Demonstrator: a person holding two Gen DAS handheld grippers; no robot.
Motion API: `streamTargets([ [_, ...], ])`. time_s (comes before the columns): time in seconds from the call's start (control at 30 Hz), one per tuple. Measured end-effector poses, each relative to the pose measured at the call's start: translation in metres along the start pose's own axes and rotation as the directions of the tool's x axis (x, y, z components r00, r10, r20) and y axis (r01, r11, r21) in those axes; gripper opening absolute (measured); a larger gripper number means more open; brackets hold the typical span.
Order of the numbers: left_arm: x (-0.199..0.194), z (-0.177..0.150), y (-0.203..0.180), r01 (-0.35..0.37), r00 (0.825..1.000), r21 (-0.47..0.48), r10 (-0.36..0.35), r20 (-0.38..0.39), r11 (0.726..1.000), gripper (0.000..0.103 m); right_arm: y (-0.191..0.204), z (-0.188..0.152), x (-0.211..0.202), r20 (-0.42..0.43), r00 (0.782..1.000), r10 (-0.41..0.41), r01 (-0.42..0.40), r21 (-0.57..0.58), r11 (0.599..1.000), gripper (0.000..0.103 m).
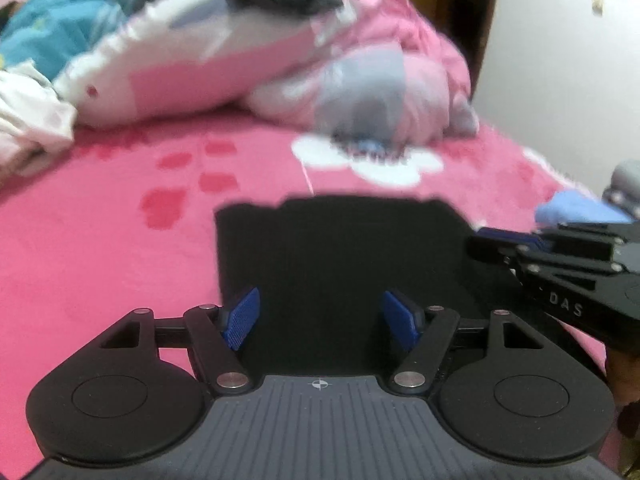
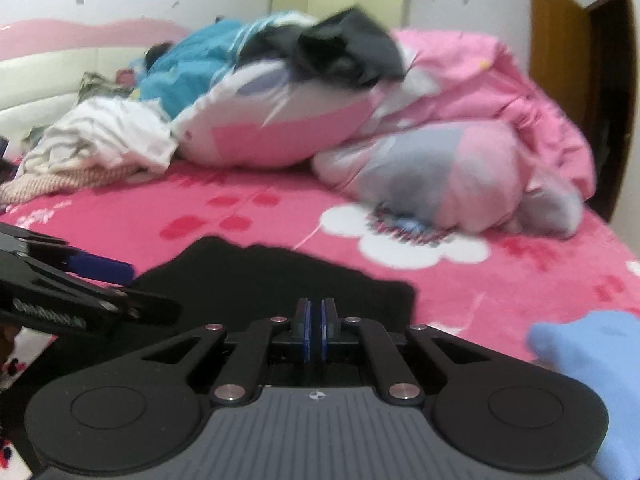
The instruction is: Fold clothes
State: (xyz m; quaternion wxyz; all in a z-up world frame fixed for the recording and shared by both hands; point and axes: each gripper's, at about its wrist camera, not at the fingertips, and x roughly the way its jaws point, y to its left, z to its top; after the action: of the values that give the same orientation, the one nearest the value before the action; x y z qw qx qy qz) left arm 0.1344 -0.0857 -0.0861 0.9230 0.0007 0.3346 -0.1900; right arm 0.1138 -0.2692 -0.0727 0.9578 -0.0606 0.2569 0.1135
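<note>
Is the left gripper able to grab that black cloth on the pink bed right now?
Probably yes. The left gripper is open, and the black cloth lies flat on the pink bedsheet right in front of its fingers, with nothing between. The right gripper, shut, sits at the cloth's side, not blocking.

- A black garment (image 1: 340, 256) lies flat on the pink flower-print bedspread (image 1: 100, 248), folded into a compact block with a straight left edge and a nearly straight far edge; the right wrist view shows the far edge (image 2: 272, 276) as uneven.
- A light blue cloth (image 2: 596, 360) lies on the bedspread to the right of the black garment, apart from it; its shape is blurred.
- A dark grey garment (image 2: 352, 56) sits crumpled on top of the heaped pillows and quilts at the far side of the bed.
- A rumpled white garment (image 2: 104, 140) lies heaped at far left.
</note>
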Motion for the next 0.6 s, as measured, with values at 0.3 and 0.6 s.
streamTargets([
  [0.3, -0.010, 0.011, 0.033, -0.026, 0.999, -0.043, 0.027, 0.029, 0.999, 0.074, -0.053, -0.004, -0.006, -0.052, 0.995, -0.080, 0.087, 0.150, 0.985, 0.003],
  [0.6, 0.050, 0.042, 0.024, -0.006, 0.999, -0.035, 0.005, -0.044, 0.999, 0.074, -0.035, 0.019, 0.053, -0.063, 0.998, 0.017, -0.013, 0.072, 0.997, 0.003],
])
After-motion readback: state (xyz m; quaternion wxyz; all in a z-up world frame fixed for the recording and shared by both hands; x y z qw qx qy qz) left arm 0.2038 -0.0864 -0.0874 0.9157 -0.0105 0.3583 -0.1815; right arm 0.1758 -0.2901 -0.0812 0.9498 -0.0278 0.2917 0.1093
